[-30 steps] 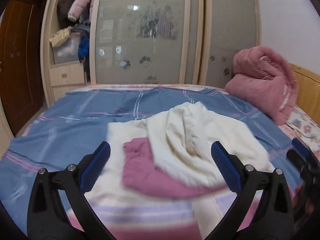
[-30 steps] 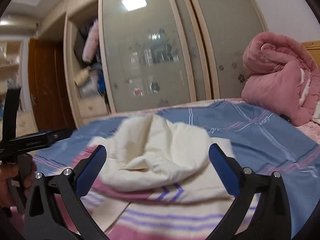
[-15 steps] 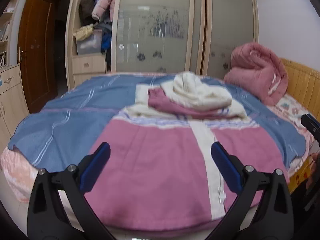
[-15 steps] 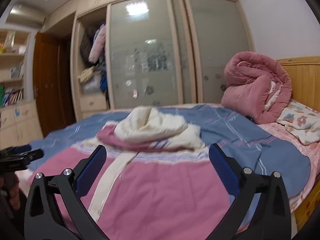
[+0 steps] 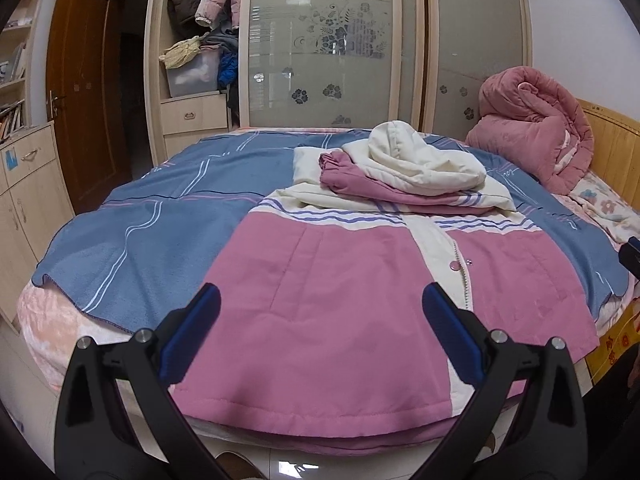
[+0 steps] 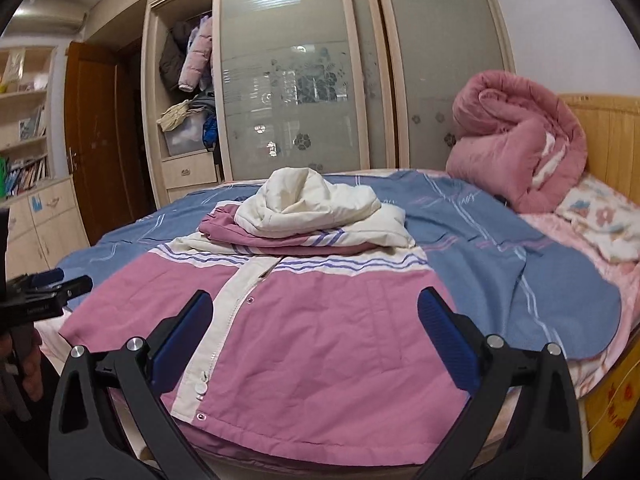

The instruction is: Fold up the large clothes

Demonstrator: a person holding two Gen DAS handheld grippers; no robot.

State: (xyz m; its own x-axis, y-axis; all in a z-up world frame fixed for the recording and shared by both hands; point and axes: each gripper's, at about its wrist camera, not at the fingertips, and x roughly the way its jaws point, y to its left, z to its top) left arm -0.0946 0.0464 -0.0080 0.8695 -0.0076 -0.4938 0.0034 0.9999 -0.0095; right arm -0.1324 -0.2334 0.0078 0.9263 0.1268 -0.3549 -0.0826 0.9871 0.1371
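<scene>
Pink-and-cream hooded jacket [image 5: 360, 300] flat on bed, sleeves and hood folded in.

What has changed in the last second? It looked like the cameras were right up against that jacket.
Both grippers, left gripper and right gripper, pulled back from the cream hood to the foot of the bed, so the whole pink jacket shows. Jaws stayed open and empty; the jacket and the rolled pink quilt lay unmoved.

A blue striped bedspread [image 5: 168, 216] covers the bed. A rolled pink quilt [image 5: 536, 128] sits at right beside the wooden headboard [image 6: 604, 136]. The wardrobe [image 5: 328, 52] with frosted sliding doors fills the top; a brown door [image 5: 84, 84] stands at left.
</scene>
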